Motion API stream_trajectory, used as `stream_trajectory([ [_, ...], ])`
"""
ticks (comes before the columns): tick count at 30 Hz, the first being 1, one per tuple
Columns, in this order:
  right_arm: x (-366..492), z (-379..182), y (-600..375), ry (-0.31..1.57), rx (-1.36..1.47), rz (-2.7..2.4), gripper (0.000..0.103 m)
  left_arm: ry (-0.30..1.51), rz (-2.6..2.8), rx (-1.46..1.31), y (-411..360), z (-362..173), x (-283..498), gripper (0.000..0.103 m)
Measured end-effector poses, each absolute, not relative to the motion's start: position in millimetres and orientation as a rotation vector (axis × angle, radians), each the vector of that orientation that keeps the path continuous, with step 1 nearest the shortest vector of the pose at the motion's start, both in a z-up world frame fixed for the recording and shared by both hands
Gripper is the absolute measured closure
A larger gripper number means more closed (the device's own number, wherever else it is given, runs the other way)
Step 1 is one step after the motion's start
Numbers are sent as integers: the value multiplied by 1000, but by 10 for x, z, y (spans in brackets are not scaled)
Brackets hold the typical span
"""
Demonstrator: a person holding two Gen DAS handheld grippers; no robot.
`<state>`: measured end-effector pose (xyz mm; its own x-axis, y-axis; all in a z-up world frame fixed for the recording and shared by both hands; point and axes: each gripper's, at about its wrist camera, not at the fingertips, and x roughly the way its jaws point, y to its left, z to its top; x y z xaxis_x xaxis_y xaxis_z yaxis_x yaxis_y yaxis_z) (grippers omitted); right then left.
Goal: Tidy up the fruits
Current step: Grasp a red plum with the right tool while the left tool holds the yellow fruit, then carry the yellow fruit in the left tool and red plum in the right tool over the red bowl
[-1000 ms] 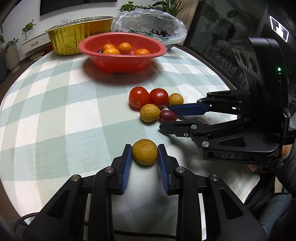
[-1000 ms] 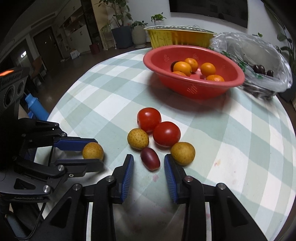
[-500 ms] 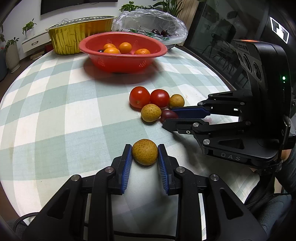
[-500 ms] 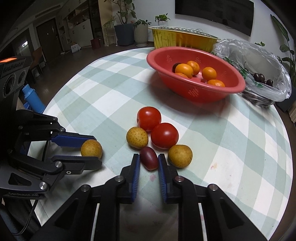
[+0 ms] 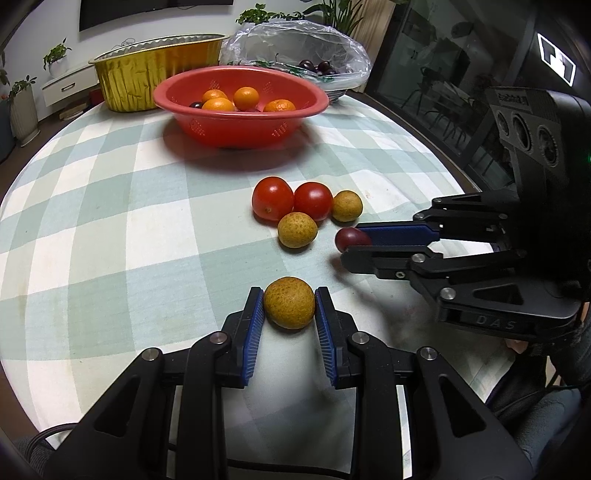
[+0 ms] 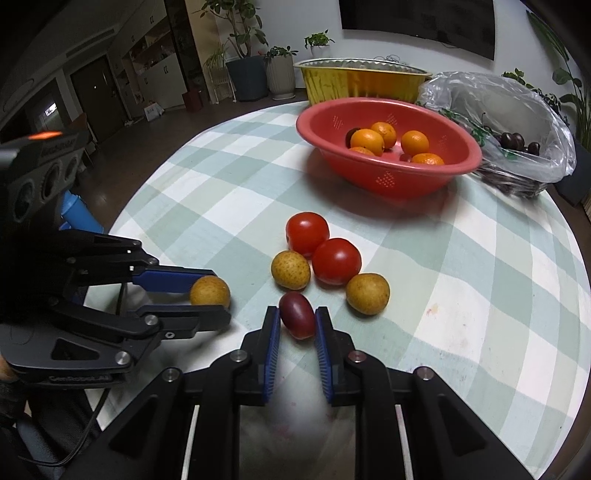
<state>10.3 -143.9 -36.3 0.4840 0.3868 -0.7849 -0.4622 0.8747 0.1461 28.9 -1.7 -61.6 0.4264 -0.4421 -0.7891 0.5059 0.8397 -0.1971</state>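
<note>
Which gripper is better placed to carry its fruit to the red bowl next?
Right, probably: the right gripper holds the dark red oval fruit nearer the red plastic bowl.

round table with green-and-white checked cloth | gold foil tray at far edge | potted plants on floor beyond | dark wall-mounted screen | white low cabinet against wall

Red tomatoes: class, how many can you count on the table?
2. One tomato lies nearer the red bowl; the other tomato touches it, among the yellow fruits.
</note>
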Motion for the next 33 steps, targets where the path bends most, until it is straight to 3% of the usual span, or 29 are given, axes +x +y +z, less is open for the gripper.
stream_trajectory([
  [19, 73, -140, -1830, 899, 25, 472, 82, 898, -574, 81, 44, -297, 515, 77],
  [33, 716, 456, -2321, 800, 74, 351, 82, 799, -551, 144, -63, 390, 1486, 77],
])
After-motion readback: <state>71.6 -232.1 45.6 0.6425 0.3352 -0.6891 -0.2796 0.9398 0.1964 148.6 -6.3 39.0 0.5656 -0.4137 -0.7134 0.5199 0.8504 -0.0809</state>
